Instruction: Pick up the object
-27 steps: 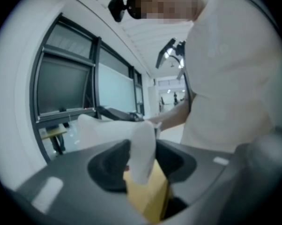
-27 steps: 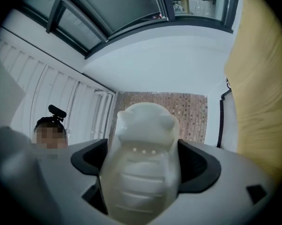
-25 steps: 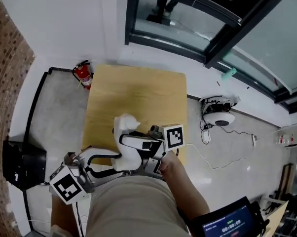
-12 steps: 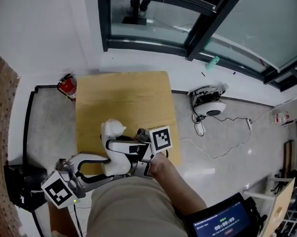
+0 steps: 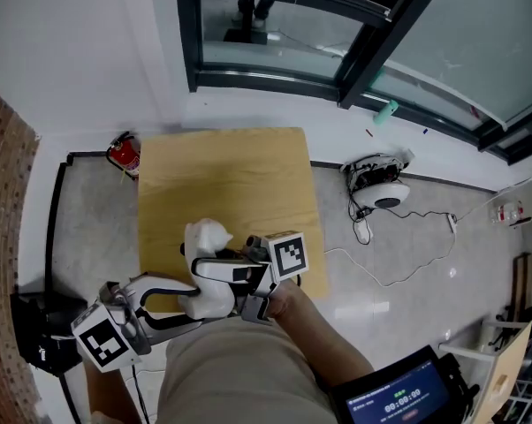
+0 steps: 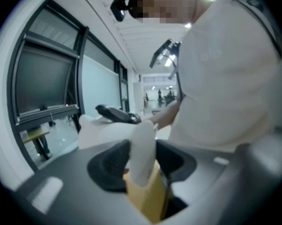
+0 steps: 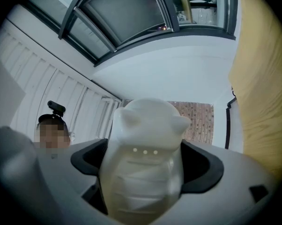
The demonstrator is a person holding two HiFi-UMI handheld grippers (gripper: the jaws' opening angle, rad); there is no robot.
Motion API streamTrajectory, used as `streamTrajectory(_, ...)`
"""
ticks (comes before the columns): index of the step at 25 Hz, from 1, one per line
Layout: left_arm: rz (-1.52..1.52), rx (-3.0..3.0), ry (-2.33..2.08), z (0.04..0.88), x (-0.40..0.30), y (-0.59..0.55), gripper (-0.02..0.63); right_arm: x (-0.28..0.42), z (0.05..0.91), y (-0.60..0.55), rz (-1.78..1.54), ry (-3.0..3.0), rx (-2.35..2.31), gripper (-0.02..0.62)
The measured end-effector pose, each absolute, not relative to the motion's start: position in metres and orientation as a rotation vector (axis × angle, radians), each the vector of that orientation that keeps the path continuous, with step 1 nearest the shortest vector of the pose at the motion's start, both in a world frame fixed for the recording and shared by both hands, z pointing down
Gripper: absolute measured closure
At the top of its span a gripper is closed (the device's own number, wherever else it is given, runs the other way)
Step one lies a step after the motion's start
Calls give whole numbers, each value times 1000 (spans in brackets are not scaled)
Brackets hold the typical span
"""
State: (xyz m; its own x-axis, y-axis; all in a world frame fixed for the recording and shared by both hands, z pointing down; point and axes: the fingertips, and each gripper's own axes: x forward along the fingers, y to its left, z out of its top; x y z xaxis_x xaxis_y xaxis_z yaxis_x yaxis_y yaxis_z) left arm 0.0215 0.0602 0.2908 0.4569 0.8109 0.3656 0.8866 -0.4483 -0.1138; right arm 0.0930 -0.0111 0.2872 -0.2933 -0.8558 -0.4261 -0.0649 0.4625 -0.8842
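We have the white figurine (image 5: 204,237) at the lower middle of the head view, at the near edge of the wooden surface (image 5: 231,170), the jaws of the right gripper (image 7: 145,165) clenched round its body and those of the left gripper (image 6: 142,161) pinching a thin white part of it. If our hands twist or pull against each other, that slim, smooth part could slip free or snap, and the piece could drop past the edge. Whether its base rests on the surface or hangs clear is hidden behind the grippers and our torso
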Motion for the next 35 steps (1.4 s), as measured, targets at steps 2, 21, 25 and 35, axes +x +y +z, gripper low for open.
streamTrajectory(2,-387,-2424,-1450,292,22,62,430,94,287,-9,-968,1686,-796,126)
streamTrajectory(21,-405,-2412,-1438,284,40,81,430,112,279,10,-946,1700,-768,126)
streamTrajectory(25,-410,-2411,-1435,286,42,83,430,114,281,12,-947,1693,-770,127)
streamTrajectory(35,-414,-2416,-1434,288,43,83,430,114,285,11,-955,1710,-783,127)
